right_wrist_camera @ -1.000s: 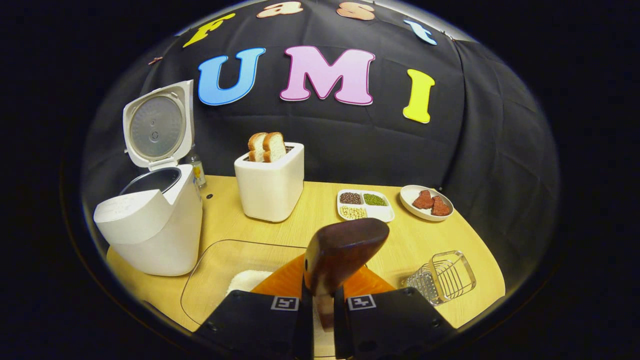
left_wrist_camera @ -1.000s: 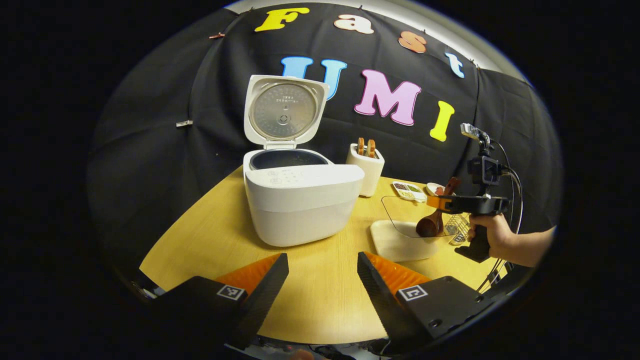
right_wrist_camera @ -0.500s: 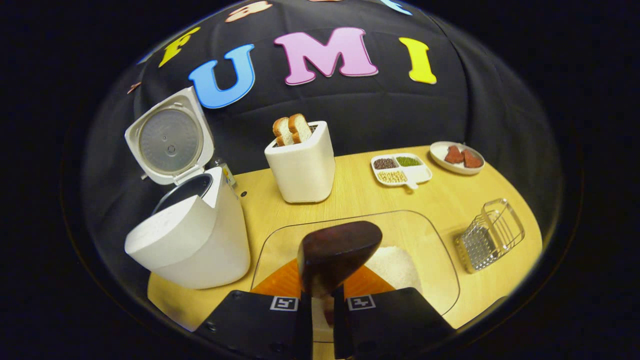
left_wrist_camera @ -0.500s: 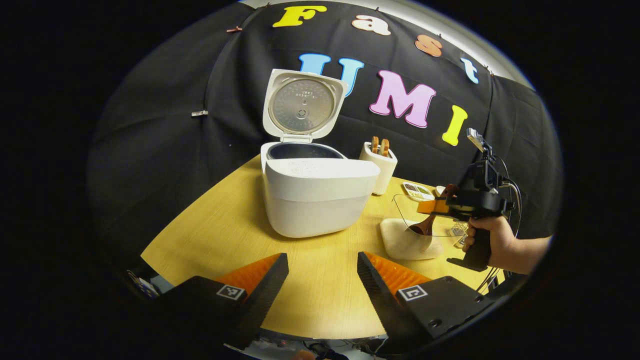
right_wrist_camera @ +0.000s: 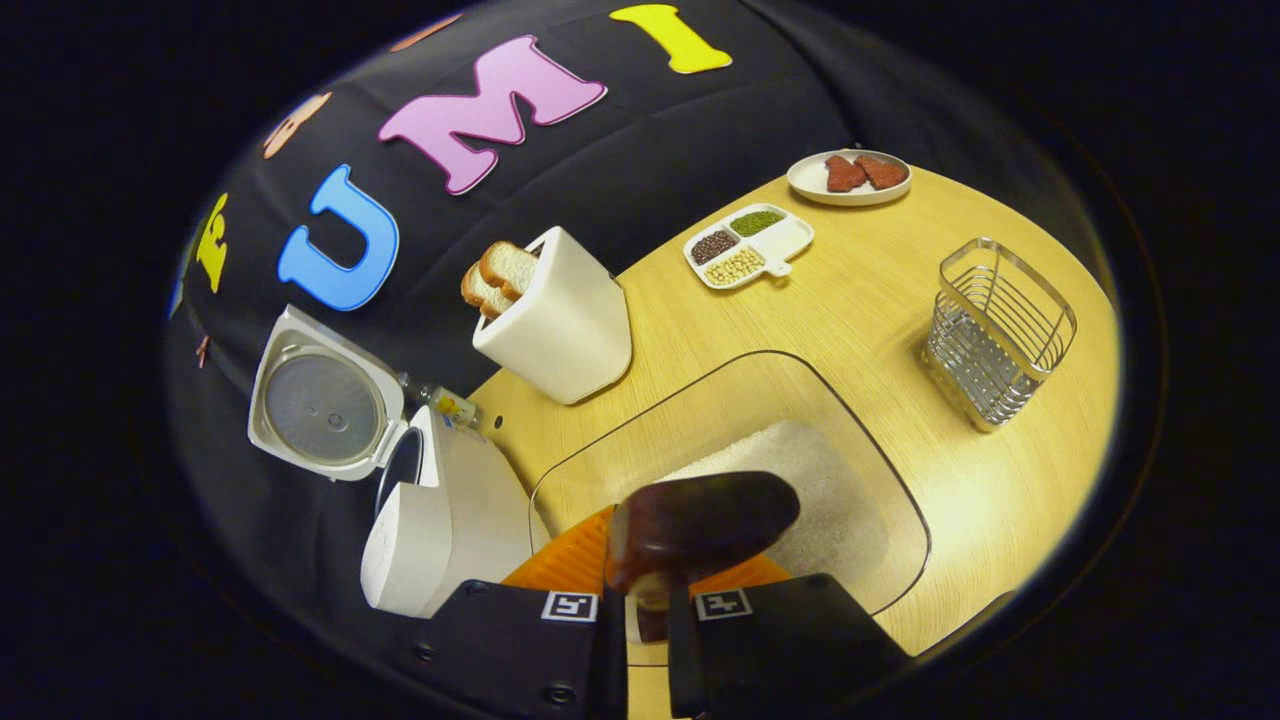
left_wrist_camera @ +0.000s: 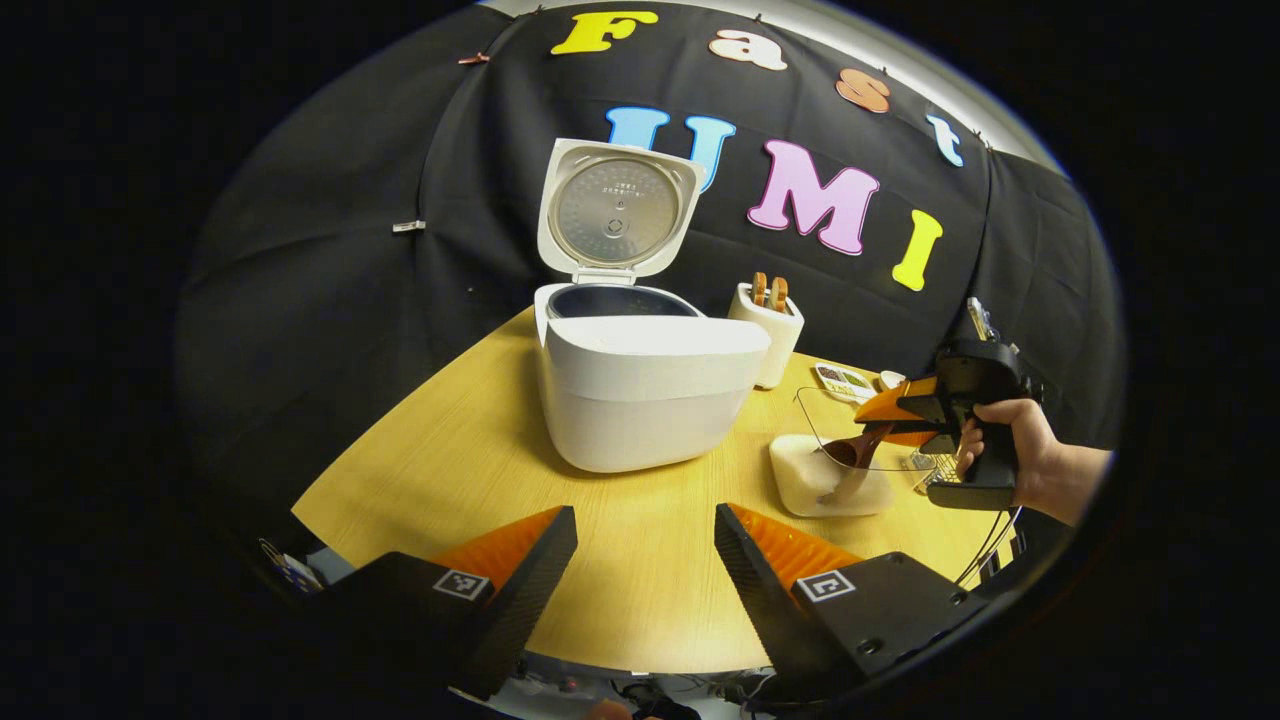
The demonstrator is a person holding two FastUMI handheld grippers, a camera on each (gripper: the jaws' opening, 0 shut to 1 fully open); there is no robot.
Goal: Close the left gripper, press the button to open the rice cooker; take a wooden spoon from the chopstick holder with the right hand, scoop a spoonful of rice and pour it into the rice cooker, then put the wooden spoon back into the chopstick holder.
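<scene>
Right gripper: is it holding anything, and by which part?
The right gripper holds the wooden spoon by its handle, fingers closed on it. The left gripper holds nothing.

I'm holding my left gripper [left_wrist_camera: 645, 545] level and low, its jaws standing wide apart with nothing between them. My right gripper [right_wrist_camera: 647, 620] is tilting downward and rolled to one side, fingers pressed together, with my hand [left_wrist_camera: 1010, 455] wrapped around its handle off to the right.
</scene>
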